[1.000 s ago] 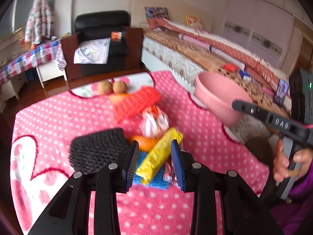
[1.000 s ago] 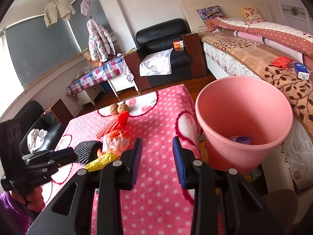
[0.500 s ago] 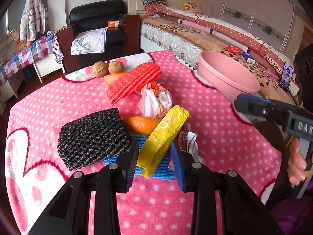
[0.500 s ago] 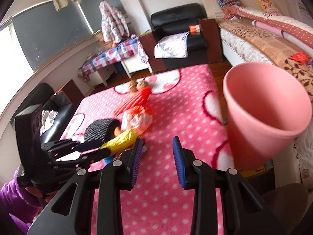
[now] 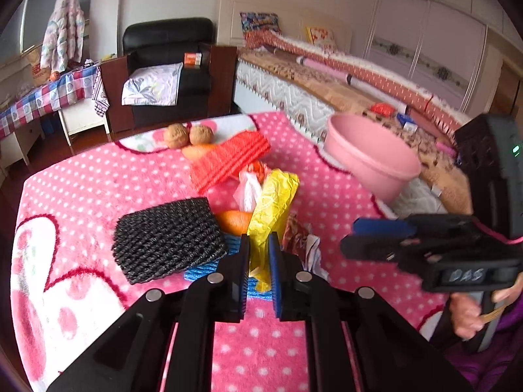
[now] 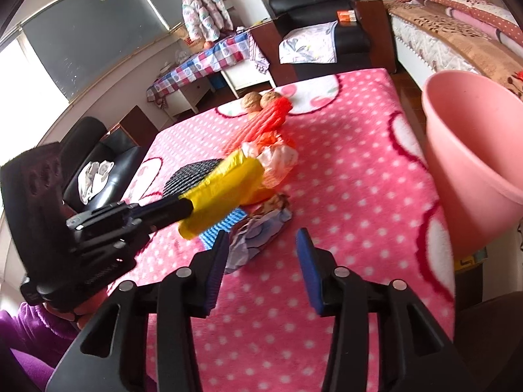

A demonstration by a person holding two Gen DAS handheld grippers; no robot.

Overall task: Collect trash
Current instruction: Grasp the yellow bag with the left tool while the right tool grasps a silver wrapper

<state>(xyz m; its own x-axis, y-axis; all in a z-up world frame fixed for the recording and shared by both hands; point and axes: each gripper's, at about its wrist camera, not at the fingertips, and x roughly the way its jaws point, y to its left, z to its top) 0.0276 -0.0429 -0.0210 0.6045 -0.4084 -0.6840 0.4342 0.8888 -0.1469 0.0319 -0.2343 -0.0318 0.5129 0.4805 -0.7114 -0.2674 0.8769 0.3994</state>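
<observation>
While the left gripper (image 5: 259, 256) is closing onto the crinkled yellow plastic wrapper (image 5: 273, 202) on the pink dotted blanket (image 5: 98, 189), the right gripper (image 6: 261, 258) is opening, empty, near a crumpled foil wrapper (image 6: 258, 225).

The table cover (image 5: 98, 196) is pink with white dots, and the bin (image 6: 474, 150) is plain pink. A yellow wrapper (image 5: 273, 205), black woven pad (image 5: 166, 235), red-orange ribbed pad (image 5: 228, 160); the blurred crumpled wrapper (image 6: 258, 225) looks brownish and pale blue.

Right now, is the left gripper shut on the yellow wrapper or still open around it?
Closing on it: the left gripper pads pinch the yellow wrapper, which the right wrist view shows sticking out past its tips.
</observation>
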